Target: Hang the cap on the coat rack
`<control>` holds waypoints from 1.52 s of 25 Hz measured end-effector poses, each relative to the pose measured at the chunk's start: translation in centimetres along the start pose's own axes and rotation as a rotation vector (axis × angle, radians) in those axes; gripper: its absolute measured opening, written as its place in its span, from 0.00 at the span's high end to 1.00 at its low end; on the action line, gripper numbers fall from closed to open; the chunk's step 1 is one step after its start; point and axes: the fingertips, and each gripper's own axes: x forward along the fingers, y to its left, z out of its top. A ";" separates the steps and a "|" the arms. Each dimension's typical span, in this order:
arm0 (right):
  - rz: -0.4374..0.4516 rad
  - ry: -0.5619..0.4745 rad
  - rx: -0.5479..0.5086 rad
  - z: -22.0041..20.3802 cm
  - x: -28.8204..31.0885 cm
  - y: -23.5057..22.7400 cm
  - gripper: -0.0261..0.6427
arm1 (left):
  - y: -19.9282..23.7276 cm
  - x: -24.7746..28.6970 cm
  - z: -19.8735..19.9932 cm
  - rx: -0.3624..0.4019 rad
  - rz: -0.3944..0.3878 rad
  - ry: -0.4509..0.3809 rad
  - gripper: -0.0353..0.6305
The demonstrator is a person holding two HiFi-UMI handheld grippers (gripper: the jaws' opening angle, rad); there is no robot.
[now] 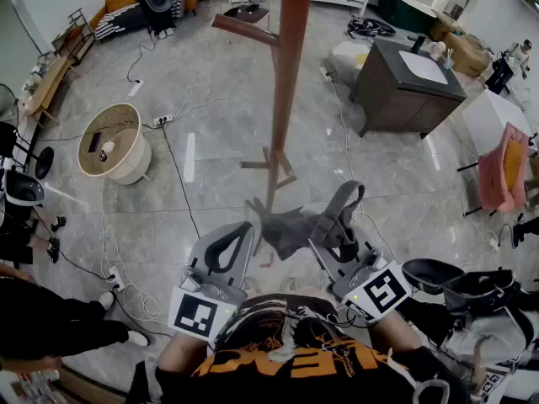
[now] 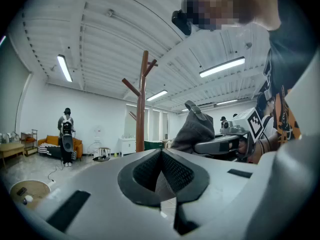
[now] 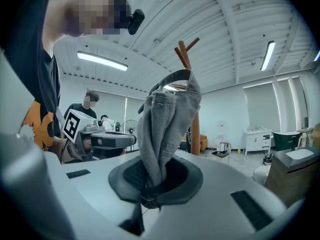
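The wooden coat rack (image 1: 289, 74) stands on the floor straight ahead, with a peg (image 1: 244, 29) sticking out to the left. A grey cap (image 1: 295, 227) hangs bunched in front of my chest, its strap (image 1: 350, 197) looped upward. My right gripper (image 1: 327, 241) is shut on the cap's fabric (image 3: 167, 119), which rises out of the jaws; the rack's top (image 3: 186, 54) shows behind it. My left gripper (image 1: 246, 228) is beside the cap on the left, shut with nothing in it (image 2: 161, 153). In the left gripper view the rack (image 2: 143, 104) and the cap (image 2: 198, 128) show ahead.
A round wooden side table (image 1: 114, 141) stands at the left, with cables across the floor. At the right stands a dark vanity cabinet (image 1: 404, 91) and a pink chair (image 1: 504, 168). A person's legs (image 1: 59, 326) are at the lower left, a black seat (image 1: 434, 273) at the lower right.
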 end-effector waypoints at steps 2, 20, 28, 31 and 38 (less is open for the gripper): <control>0.009 0.026 -0.022 -0.5 0.0 0.0 0.90 | 0.3 -0.1 0.0 -0.002 0.001 0.003 0.91; -0.024 0.003 0.001 -0.5 1.7 0.4 0.90 | 2.6 -0.8 -0.3 -0.009 -0.018 0.001 0.91; -0.056 0.022 -0.015 -1.0 3.1 1.9 0.90 | 4.0 -2.2 -0.8 -0.019 -0.052 -0.005 0.91; -0.074 0.022 -0.011 -1.0 4.0 2.3 0.90 | 5.1 -2.4 -0.8 -0.018 -0.072 -0.005 0.91; -0.082 0.022 -0.010 -2.0 5.2 3.2 0.90 | 6.6 -2.6 -1.5 -0.014 -0.090 -0.007 0.91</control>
